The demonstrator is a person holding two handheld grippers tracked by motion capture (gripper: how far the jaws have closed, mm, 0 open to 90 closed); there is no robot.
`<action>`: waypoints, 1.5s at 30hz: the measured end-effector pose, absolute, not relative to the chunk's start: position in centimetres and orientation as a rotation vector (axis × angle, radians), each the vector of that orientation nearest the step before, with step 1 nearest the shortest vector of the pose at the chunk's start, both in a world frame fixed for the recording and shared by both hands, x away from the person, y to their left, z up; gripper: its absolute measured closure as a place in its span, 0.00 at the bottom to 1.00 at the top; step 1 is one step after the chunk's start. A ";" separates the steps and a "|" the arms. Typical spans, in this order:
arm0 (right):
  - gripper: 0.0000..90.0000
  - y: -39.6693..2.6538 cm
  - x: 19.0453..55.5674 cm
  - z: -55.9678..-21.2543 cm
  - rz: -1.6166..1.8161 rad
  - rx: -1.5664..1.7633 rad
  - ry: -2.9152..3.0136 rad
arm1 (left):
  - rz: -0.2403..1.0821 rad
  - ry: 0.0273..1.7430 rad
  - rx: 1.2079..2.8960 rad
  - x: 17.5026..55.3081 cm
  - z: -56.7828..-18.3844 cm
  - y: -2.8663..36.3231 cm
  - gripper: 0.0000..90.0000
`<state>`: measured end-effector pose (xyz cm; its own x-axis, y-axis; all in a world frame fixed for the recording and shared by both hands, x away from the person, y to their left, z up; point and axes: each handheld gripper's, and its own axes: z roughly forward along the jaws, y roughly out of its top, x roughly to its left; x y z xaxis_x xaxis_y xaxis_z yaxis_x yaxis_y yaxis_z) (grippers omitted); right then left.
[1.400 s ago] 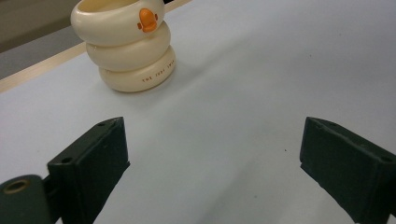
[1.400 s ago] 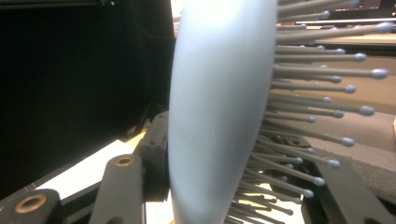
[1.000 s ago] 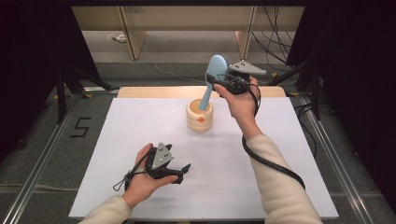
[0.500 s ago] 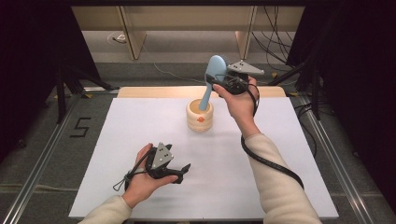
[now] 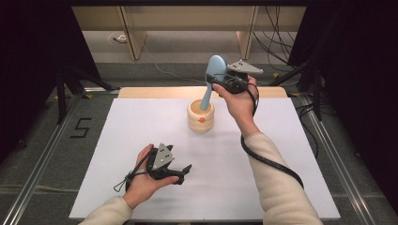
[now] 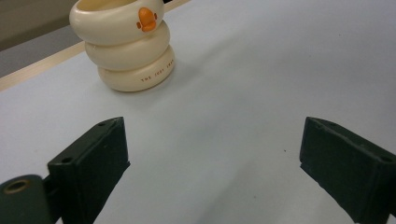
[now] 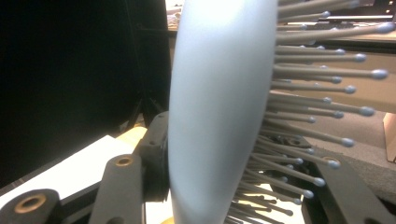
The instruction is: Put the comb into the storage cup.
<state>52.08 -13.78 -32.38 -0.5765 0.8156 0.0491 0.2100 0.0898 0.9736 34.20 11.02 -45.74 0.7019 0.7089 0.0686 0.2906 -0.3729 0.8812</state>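
Right gripper (image 5: 219, 80) pinching blue hairbrush (image 5: 215, 70), handle in cream cup (image 5: 201, 115) near table's (image 5: 117, 131) far edge; left gripper (image 5: 180, 172) spread, resting near front edge.

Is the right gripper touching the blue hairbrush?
Touching. In the right gripper view, the right gripper jaws clamp the blue hairbrush head from both sides.

White table top (image 5: 291, 154), cream ringed cup (image 5: 201, 118) standing near far edge
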 end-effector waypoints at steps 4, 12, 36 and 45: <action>0.56 -13.7 52.2 -32.4 1.508 1.009 1.855 | 0.553 0.770 1.958 34.2 -45.7 11.0 0.08; 0.56 -13.4 52.4 -32.5 1.498 1.009 1.858 | 0.551 0.770 1.959 34.2 -45.8 11.0 0.08; 0.56 -13.0 53.0 -33.3 1.466 1.020 1.869 | 0.546 0.764 1.959 34.2 -45.8 10.9 0.09; 0.56 -12.9 53.2 -33.7 1.456 1.025 1.873 | 0.542 0.759 1.961 34.1 -45.8 10.9 0.08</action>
